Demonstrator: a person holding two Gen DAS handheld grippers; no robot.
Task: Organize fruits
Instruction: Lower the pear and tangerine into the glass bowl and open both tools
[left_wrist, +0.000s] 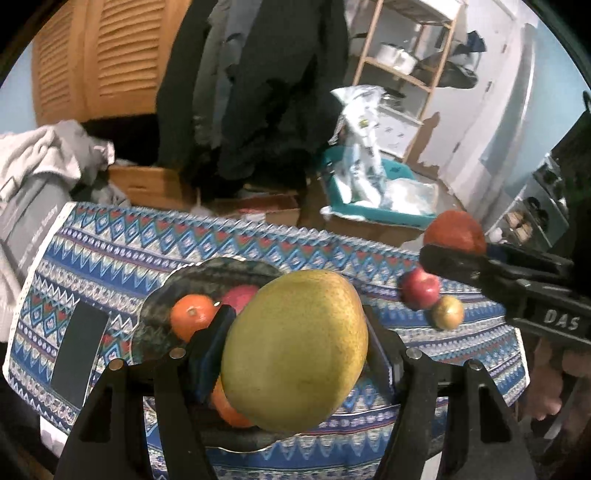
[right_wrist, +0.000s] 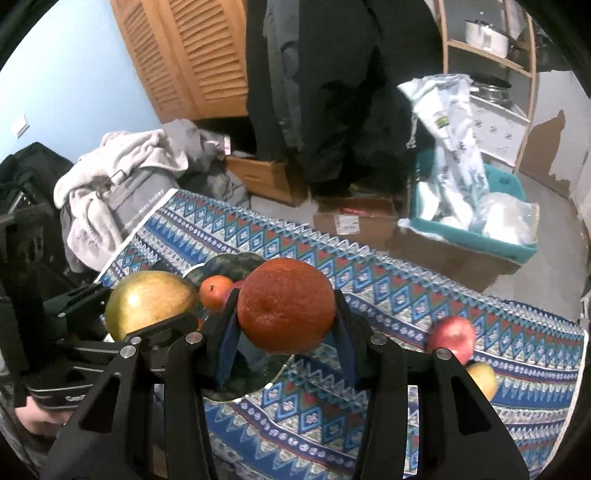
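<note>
- I can read "DAS" in pale letters on the black body of the right gripper (left_wrist: 452, 254), seen from the left wrist.
- Print on the grey box (right_wrist: 147, 201) and white bag (right_wrist: 448, 122) is too blurred for me.

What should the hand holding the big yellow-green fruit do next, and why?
Probably lower the big yellow-green fruit into the dark plate and open. The left gripper already hangs over the plate, where a small orange already sits.
</note>
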